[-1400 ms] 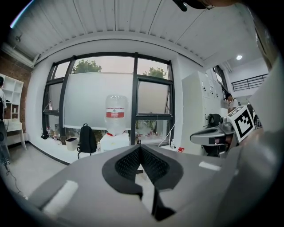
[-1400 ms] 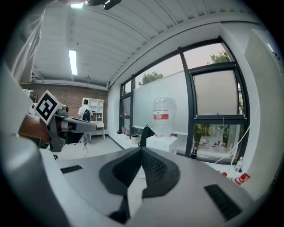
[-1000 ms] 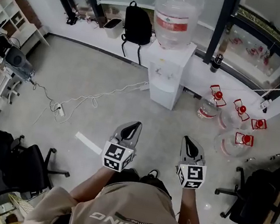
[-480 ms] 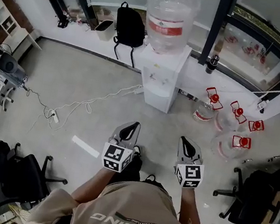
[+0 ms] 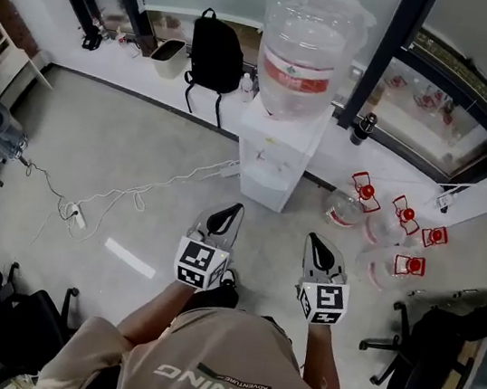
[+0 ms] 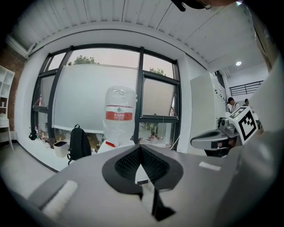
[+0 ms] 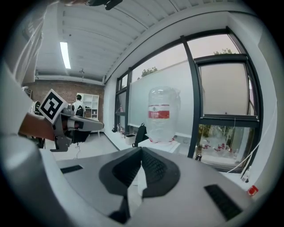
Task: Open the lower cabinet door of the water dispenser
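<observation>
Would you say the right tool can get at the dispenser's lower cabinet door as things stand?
Probably not yet: the right tool hangs short of the lower cabinet door, though only floor lies between them.

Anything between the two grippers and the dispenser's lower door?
Nothing visible: bare floor separates the left gripper and right gripper from the water dispenser. The cable lies off to the left, the spare bottles to the right.

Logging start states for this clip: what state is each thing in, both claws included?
left claw: shut, empty.
right claw: shut, empty.
lower door: looks closed, nothing touching it.
water bottle: seated upside down on the dispenser.
backpack: standing upright by the wall.
spare jugs: on the floor, red caps on.
</observation>
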`<state>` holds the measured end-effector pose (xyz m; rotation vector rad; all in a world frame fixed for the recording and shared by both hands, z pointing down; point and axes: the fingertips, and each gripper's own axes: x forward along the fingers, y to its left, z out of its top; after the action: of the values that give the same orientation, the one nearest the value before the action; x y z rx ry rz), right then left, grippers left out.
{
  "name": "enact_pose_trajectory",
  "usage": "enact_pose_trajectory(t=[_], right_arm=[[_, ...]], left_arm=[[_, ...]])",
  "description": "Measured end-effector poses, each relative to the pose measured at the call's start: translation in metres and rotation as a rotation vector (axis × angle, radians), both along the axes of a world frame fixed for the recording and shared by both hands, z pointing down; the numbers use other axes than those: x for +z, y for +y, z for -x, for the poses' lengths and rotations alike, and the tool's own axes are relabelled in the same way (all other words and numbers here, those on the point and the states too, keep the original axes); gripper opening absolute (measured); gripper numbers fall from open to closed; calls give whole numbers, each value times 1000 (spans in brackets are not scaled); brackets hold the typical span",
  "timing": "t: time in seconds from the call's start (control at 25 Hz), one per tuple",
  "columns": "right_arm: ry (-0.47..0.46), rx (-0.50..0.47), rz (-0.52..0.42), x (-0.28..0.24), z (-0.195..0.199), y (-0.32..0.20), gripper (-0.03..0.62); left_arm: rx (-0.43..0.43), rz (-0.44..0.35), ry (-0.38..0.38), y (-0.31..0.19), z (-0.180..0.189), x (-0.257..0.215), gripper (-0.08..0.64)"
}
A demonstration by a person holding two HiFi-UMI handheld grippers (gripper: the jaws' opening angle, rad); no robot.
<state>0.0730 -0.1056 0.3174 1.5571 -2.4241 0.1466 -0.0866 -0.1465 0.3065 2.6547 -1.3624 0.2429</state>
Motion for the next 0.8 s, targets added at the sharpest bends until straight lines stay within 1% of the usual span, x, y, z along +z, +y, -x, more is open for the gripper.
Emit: enact_pose_trajectory(t=[0.16, 0.36, 0.6, 0.8], right_arm=[[6, 14, -11, -5, 20, -34, 11], [1, 35, -36, -13, 39, -71, 11], [9, 19, -28, -13, 49, -96, 11], [5, 7, -25, -9, 41, -110, 11]], left_arm=[[33, 4, 7, -37, 12, 2, 8], [67, -1, 12, -71, 24, 3, 8], [55, 7, 25, -94, 34, 6, 8], [38, 33, 18, -102, 29, 15, 8]])
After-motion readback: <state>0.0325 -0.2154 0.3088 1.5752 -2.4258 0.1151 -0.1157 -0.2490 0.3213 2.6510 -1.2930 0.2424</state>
